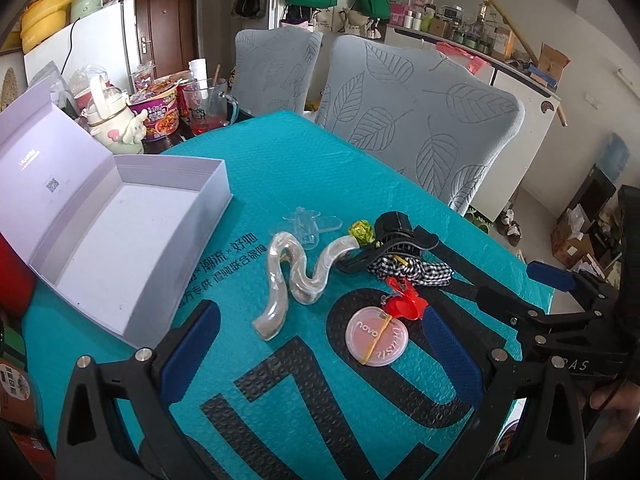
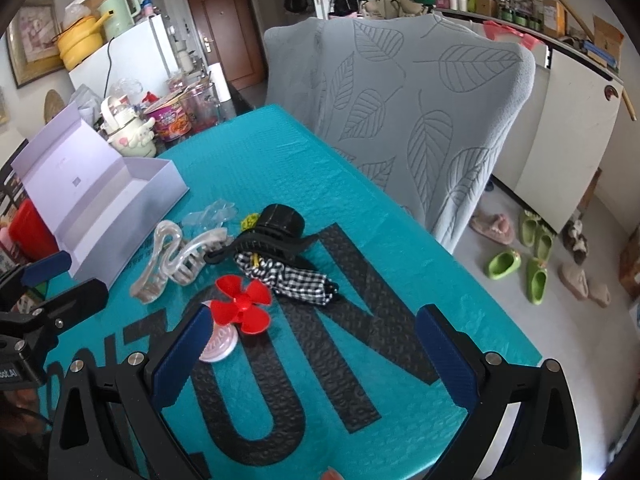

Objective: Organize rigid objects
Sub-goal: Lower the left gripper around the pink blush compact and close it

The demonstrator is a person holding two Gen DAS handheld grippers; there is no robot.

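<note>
Here: hair clips (image 1: 298,276) heaped mid-tabletop, right of the open box (image 1: 120,240), lid up, likely ready for filling. Left gripper (image 1: 320,356) and right gripper (image 2: 312,356) near, both with jaws spread wide, empty, aimed at the heap.

box (image 1: 132,240) left of hair clips (image 1: 296,276)

Table: covered by a teal mat (image 1: 280,152) with large black letters.
Chairs: two grey leaf-patterned chairs (image 2: 400,112) on the far side.
Door: brown door (image 1: 164,20), far left.
Fridge: white fridge (image 2: 132,60), far left.
Floor: pale grey floor (image 2: 500,320), green slippers (image 2: 516,264) right.
</note>
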